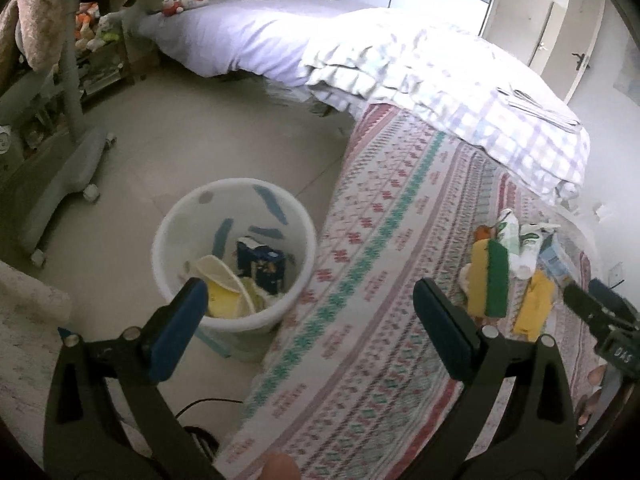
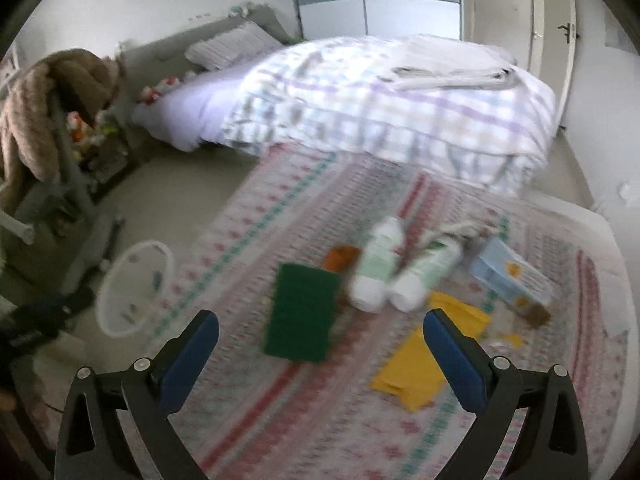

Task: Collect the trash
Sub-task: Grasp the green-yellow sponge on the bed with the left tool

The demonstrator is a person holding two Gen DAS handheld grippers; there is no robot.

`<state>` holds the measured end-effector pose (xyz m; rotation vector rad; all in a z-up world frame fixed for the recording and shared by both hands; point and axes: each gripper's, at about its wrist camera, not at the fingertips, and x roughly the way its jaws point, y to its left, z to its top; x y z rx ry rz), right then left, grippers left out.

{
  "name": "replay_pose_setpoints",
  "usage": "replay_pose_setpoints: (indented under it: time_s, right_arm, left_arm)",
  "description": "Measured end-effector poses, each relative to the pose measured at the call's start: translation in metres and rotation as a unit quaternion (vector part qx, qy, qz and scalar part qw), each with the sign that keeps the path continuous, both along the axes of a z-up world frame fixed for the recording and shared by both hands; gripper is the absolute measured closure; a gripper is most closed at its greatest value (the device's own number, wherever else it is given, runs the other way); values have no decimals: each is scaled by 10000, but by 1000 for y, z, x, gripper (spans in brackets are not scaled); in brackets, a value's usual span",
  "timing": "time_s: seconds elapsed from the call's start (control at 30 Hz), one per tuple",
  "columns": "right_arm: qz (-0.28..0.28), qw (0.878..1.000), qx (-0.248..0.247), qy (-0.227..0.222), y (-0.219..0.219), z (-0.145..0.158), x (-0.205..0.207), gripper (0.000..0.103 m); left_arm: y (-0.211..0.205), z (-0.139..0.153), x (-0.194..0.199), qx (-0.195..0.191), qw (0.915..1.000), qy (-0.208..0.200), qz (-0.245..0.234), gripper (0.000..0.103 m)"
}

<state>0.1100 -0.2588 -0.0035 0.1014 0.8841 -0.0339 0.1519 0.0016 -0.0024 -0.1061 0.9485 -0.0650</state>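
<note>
The step in hand was judged to be the return for more trash: the right gripper (image 2: 320, 340) was seen spread wide and empty above the patterned woven bedcover (image 2: 256, 400), where a flat green scouring sponge (image 2: 300, 316), 2 smooth white cylindrical bottles (image 2: 378, 268), a pale blue carton (image 2: 508, 276) and limp yellow wrappers (image 2: 416, 372) lay at 12 to 2 o'clock. The left gripper (image 1: 312, 312), likewise released and empty, was held by the round white plastic bin (image 1: 176, 220) at 10 o'clock, already partly filled; a lowering and closing on 1 item was judged to be called for next
</note>
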Motion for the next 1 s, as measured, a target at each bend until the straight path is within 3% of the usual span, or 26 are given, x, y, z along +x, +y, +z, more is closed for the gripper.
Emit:
replay_pose_setpoints:
  time_s: [0.63,1.0]
  right_arm:
    - [-1076,9889,835,598,-123,-25,-26,0]
    - [-1695,9612,1825,1190,-161,-59,-16,0]
  left_arm:
    - [-95,-23,3,-14,9961,247,-850,1]
    - [-158,-54,12,134,9930,375,-1111,1]
